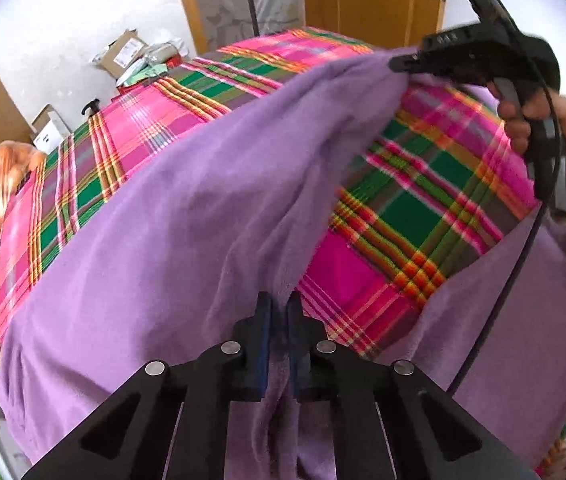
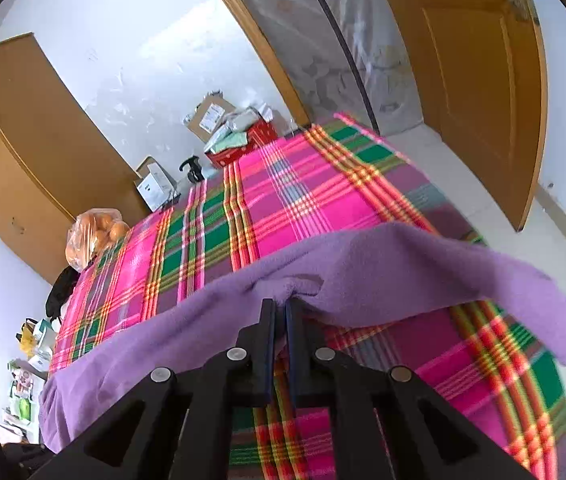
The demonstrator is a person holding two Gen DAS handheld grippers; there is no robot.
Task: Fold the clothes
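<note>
A purple fleece garment lies stretched over a table covered with a pink and green plaid cloth. My left gripper is shut on a bunched edge of the garment near me. Across the table a hand holds my right gripper, shut on the garment's far edge and lifting it. In the right wrist view my right gripper pinches the purple garment, and a sleeve-like end hangs off to the right above the plaid cloth.
Cardboard boxes and a red box sit at the far end by the wall. A bag of oranges rests at the table's left corner. A wooden door stands open on the right. A black cable crosses the garment.
</note>
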